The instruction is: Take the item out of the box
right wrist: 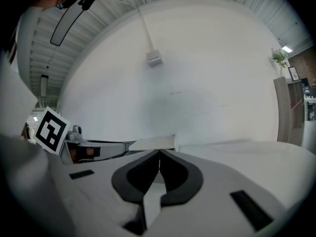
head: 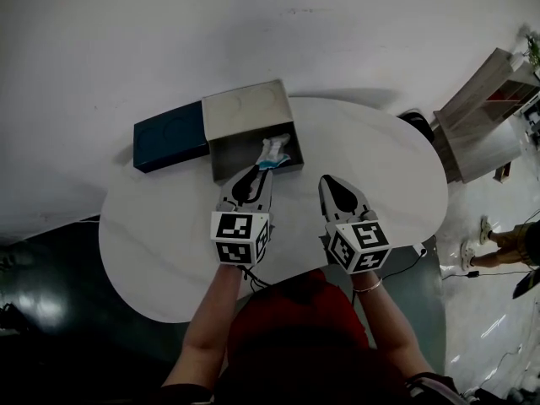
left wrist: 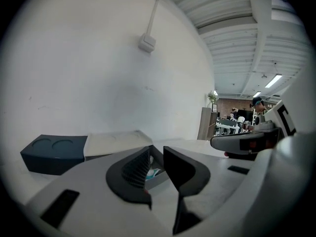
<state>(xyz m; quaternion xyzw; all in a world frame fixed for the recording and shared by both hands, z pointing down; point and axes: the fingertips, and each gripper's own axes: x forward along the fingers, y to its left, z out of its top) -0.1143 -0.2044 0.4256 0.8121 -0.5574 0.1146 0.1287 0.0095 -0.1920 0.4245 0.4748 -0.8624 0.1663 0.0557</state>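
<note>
A grey box (head: 240,112) stands open at the far side of the round white table (head: 380,184). A small white and teal item (head: 275,152) lies in its darker near part, by the right edge. My left gripper (head: 251,174) points at the box's near side, tips just short of the item. In the left gripper view its jaws (left wrist: 157,154) stand apart, and the item (left wrist: 154,172) shows through the gap beyond them, untouched. To the right, my right gripper (head: 329,181) rests over bare table; its jaws (right wrist: 159,157) are shut on nothing.
A dark blue tray or lid (head: 170,136) with two round hollows lies against the box's left side. A wooden shelf unit (head: 485,99) stands off the table at the right, and a person's legs (head: 498,243) show on the floor there. The wall is just behind the box.
</note>
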